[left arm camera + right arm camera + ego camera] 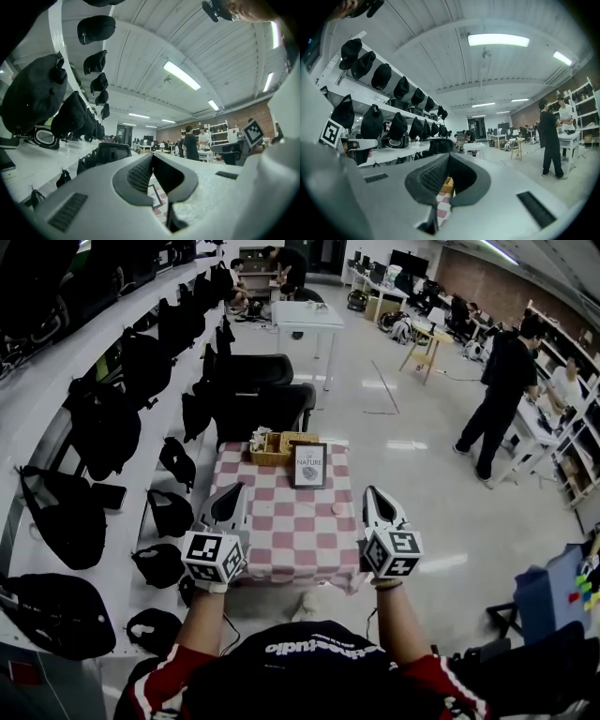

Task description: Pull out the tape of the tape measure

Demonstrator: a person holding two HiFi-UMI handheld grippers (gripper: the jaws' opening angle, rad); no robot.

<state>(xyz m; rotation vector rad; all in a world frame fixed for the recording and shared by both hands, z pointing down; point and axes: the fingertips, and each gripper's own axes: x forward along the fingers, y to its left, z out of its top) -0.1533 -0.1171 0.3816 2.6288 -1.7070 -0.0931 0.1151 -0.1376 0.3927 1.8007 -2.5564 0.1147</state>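
**Task not begun: both grippers empty, tape measure not located.**

The left gripper (229, 498) and right gripper (376, 498) hover over the near corners of the checked table (300, 549). Each has its jaws pressed together on nothing. At the table's far end stand a wicker basket (272, 455) and a framed sign (308, 465). A small pale disc (337, 509) lies right of the table's middle. No tape measure can be made out, though it may be in the basket. Finding it, gripping it and pulling the tape all remain.
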